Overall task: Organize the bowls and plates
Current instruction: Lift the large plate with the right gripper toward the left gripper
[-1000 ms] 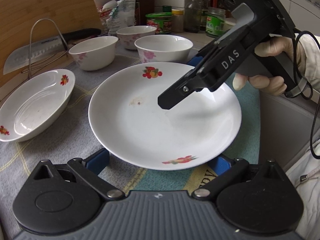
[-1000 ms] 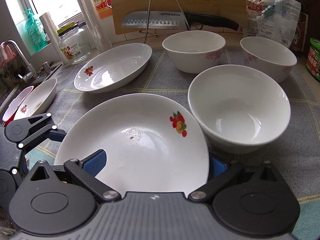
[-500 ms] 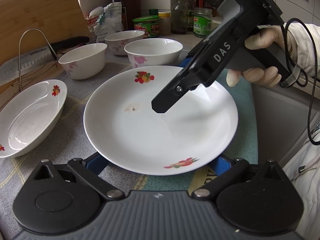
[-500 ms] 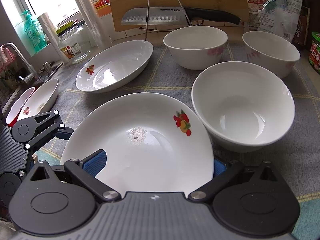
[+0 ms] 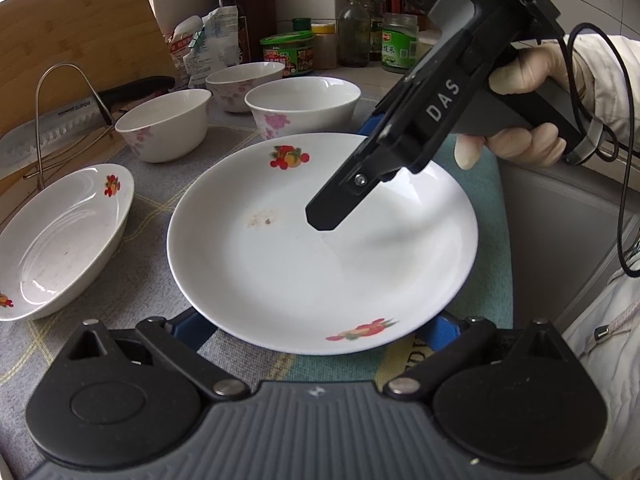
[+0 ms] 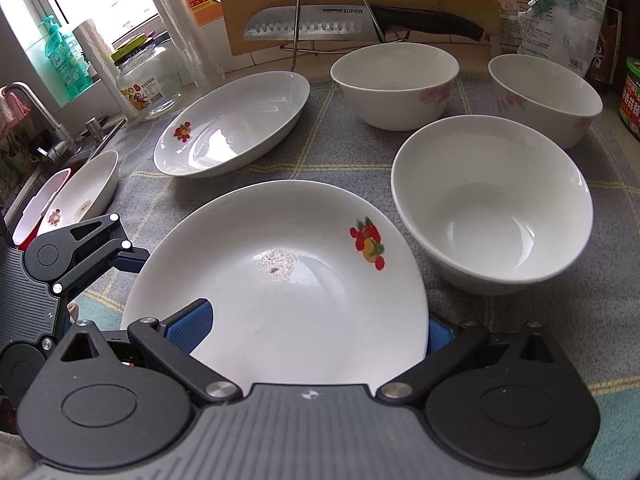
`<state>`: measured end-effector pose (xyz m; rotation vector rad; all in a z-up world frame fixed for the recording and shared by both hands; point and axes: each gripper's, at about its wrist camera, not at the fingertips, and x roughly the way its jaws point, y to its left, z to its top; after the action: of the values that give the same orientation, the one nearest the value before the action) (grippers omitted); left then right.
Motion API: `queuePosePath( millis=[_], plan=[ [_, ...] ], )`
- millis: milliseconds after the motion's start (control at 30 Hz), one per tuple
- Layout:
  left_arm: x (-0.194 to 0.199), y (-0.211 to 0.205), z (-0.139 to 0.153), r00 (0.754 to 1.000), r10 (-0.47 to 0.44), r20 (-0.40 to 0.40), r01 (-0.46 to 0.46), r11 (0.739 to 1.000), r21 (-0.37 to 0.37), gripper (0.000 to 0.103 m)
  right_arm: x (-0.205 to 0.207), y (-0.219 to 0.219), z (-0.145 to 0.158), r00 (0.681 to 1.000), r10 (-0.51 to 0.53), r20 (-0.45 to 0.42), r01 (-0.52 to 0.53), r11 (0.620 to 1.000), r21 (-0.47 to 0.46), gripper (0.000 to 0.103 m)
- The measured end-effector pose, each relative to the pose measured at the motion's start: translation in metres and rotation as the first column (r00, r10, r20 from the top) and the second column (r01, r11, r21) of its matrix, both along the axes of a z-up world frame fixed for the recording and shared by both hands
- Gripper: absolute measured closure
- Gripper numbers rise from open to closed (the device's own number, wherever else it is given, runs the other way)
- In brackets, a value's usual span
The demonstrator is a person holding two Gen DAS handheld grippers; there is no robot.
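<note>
Round plate (image 5: 320,264) sits on the grey cloth (image 5: 152,240), between both grippers. Left gripper (image 5: 316,330) spread wide around its near rim; right gripper (image 6: 320,330) likewise from the opposite side (neither clamps it). Bowl (image 6: 492,204) just beside.

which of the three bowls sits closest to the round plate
The biggest bowl, right beside the round plate; the other two stand farther back, nearer the knife.

White plate (image 5: 320,264), red fruit motifs
</note>
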<state>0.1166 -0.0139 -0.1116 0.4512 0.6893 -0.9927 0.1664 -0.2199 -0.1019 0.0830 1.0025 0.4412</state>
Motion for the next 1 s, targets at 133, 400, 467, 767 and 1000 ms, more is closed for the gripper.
queuePosePath(
  millis=[133, 400, 467, 767, 1000],
  plan=[
    [-0.002, 0.003, 0.003, 1.000, 0.004, 0.002, -0.004, 1.000, -0.002, 0.002, -0.002, 0.004, 0.003, 1.000, 0.003, 0.000, -0.003, 1.000, 0.000, 0.000],
    [-0.007, 0.015, 0.012, 0.999, 0.030, 0.010, -0.030, 1.000, -0.008, 0.002, -0.006, 0.016, 0.013, 1.000, 0.027, 0.012, -0.027, 1.000, -0.005, 0.000],
    [-0.009, 0.020, 0.016, 0.999, 0.041, 0.009, -0.041, 0.999, -0.014, 0.002, -0.007, 0.020, 0.016, 0.999, 0.037, 0.016, -0.037, 0.999, -0.004, 0.000],
    [-0.016, 0.043, 0.028, 0.996, 0.083, 0.020, -0.082, 0.996, -0.023, 0.002, -0.012, 0.045, 0.029, 0.996, 0.080, 0.038, -0.080, 0.997, -0.010, 0.000],
    [-0.024, 0.068, 0.038, 0.992, 0.123, 0.038, -0.122, 0.992, -0.024, 0.002, -0.012, 0.071, 0.039, 0.991, 0.124, 0.060, -0.123, 0.992, -0.014, 0.000]
  ],
)
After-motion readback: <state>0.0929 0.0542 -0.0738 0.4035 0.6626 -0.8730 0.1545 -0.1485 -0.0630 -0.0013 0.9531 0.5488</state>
